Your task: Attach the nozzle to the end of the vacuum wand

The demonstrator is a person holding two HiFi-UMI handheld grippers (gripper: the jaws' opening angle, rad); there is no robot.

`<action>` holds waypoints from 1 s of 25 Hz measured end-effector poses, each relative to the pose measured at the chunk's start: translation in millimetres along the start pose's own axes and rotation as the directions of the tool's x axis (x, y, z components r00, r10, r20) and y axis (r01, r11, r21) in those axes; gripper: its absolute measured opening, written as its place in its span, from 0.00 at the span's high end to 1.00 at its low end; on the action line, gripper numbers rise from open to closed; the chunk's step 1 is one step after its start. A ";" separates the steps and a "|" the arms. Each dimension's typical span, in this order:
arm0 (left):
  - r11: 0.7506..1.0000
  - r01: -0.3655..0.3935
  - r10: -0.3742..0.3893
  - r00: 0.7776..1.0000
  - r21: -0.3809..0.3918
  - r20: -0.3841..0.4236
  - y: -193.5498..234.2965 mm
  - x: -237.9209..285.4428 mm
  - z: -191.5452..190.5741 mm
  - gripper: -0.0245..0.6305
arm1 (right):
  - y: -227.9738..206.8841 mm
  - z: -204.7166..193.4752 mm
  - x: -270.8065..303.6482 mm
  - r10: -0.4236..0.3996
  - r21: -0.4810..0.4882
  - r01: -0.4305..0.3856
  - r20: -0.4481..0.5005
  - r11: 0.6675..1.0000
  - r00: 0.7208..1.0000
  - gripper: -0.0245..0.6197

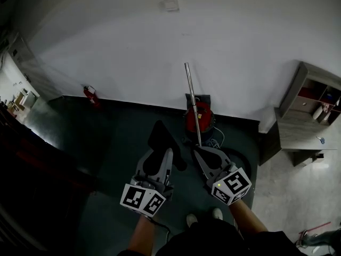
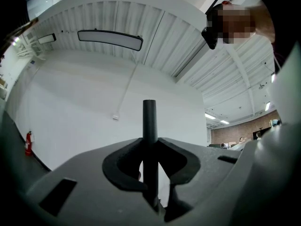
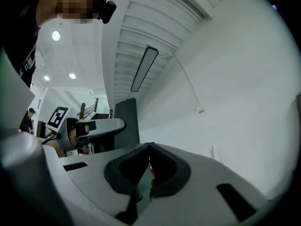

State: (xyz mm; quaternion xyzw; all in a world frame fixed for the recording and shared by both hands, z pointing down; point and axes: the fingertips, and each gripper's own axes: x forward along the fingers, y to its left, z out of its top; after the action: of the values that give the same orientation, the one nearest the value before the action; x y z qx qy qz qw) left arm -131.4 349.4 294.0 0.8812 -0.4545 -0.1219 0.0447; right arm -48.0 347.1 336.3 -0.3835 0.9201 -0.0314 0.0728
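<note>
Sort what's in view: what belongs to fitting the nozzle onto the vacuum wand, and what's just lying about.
Belongs to the job:
- nozzle, gripped in the left claw
- vacuum wand
- red vacuum canister
- right claw, shut and empty

Just lying about:
- fire extinguisher
- shelf unit
- wall box

- Vacuum (image 1: 201, 120) and upright wand (image 1: 191, 95) stand against the wall (image 1: 122, 41), just ahead of the right gripper (image 1: 200, 152).
- Open floor (image 1: 125, 124) lies between extinguisher (image 1: 90, 96) and vacuum.
- Shelf (image 1: 311, 103) bounds the right side.
</note>
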 end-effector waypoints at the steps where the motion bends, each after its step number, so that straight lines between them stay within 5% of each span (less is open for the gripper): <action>1: 1.000 0.005 -0.005 1.000 0.002 -0.002 4.0 -2.1 0.9 0.83 | 2.5 -1.7 3.4 -0.005 -0.001 0.005 -0.003 1.000 1.000 0.94; 9: 1.000 0.014 -0.014 1.000 -0.022 -0.003 30.8 -3.0 -3.5 0.83 | 2.6 -10.2 19.4 -0.040 -0.010 0.040 -0.021 0.999 0.999 0.94; 25: 1.000 -0.006 0.005 1.000 -0.022 -0.028 83.7 92.2 -25.7 0.83 | -94.3 -25.7 79.9 -0.049 0.030 0.050 -0.033 0.998 0.998 0.94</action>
State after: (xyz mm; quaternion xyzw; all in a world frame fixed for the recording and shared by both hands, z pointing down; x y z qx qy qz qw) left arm -139.6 224.9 318.7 0.8811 -0.4548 -0.1146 0.0611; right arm -41.5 224.0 363.6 -0.4044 0.9108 -0.0538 0.0630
